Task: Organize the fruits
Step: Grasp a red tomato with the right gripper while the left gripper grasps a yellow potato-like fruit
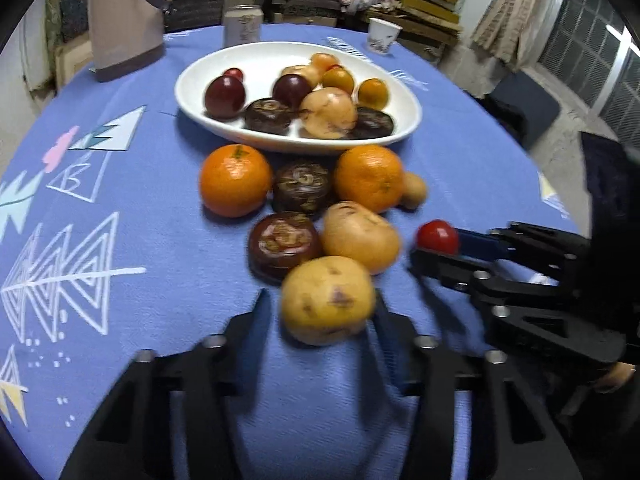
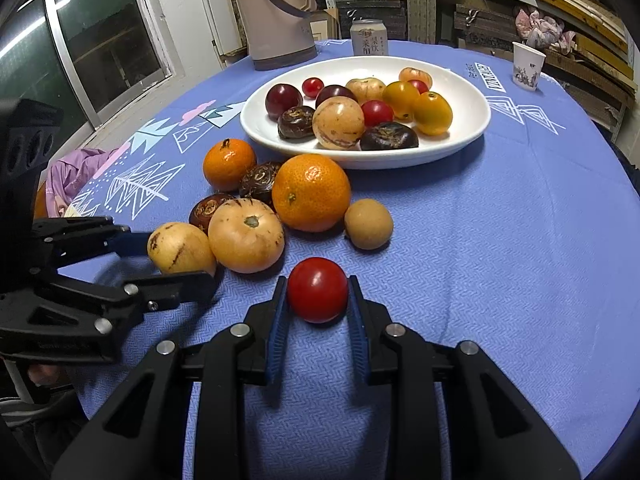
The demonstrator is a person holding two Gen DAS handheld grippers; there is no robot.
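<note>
My left gripper is shut on a yellow speckled fruit, the nearest of a loose cluster on the blue tablecloth. In the right wrist view the left gripper has one finger on either side of that fruit. My right gripper is shut on a red cherry tomato just above the cloth, to the right of the cluster. The tomato also shows in the left wrist view. Behind stands a white oval bowl with several small fruits.
Loose on the cloth are two oranges, dark brown round fruits, a tan fruit and a small round brown one. A beige jug, a can and a paper cup stand at the far edge.
</note>
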